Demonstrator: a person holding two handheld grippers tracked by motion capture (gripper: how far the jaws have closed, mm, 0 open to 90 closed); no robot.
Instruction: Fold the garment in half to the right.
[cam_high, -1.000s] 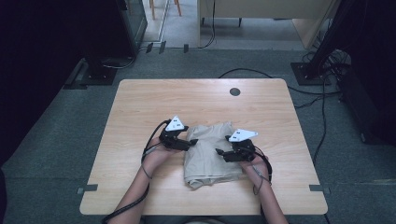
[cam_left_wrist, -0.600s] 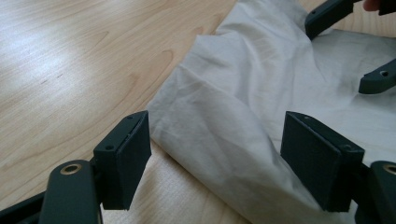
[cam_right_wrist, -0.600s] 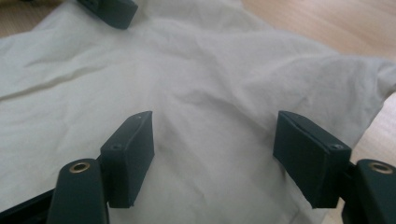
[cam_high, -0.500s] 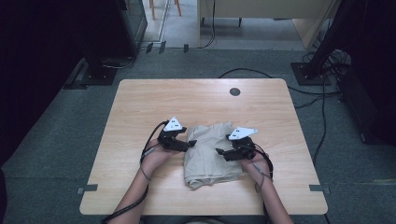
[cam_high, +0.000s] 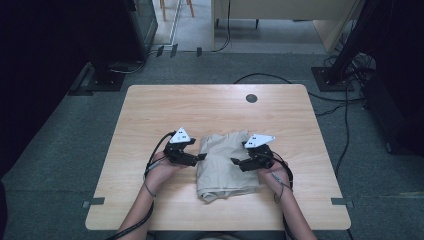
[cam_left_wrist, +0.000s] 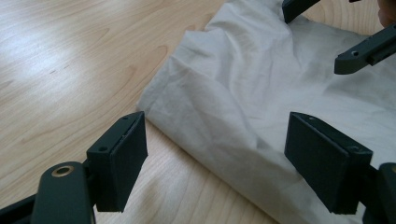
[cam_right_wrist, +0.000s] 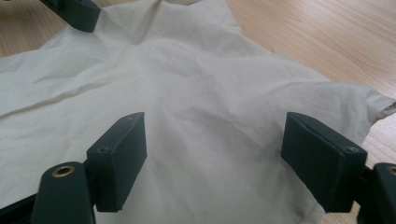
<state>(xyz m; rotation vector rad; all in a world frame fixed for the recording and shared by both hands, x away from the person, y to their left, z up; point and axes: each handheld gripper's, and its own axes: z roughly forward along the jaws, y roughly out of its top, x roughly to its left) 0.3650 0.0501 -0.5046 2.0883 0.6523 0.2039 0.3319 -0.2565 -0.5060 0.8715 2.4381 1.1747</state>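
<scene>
A folded beige cloth (cam_high: 225, 167) lies on the wooden table (cam_high: 200, 110), near the front edge. My left gripper (cam_high: 202, 156) sits at the cloth's left edge, pointing right. In the left gripper view its jaws (cam_left_wrist: 215, 154) stand wide apart over the cloth's (cam_left_wrist: 243, 84) edge and press on nothing. My right gripper (cam_high: 234, 161) rests over the cloth's right part, pointing left. Its jaws (cam_right_wrist: 212, 149) hover open above the cloth (cam_right_wrist: 187, 79). Both pairs of jaws have just been opening, with only loose cloth below them.
A round dark hole (cam_high: 251, 98) sits near the table's far edge. Bare wood surrounds the cloth. On the carpet beyond are a dark stand base (cam_high: 105, 77) at left, another base (cam_high: 332, 77) at right, and cables (cam_high: 345, 115).
No clear shift: both grippers stay at the cloth's sides and the cloth lies as before.
</scene>
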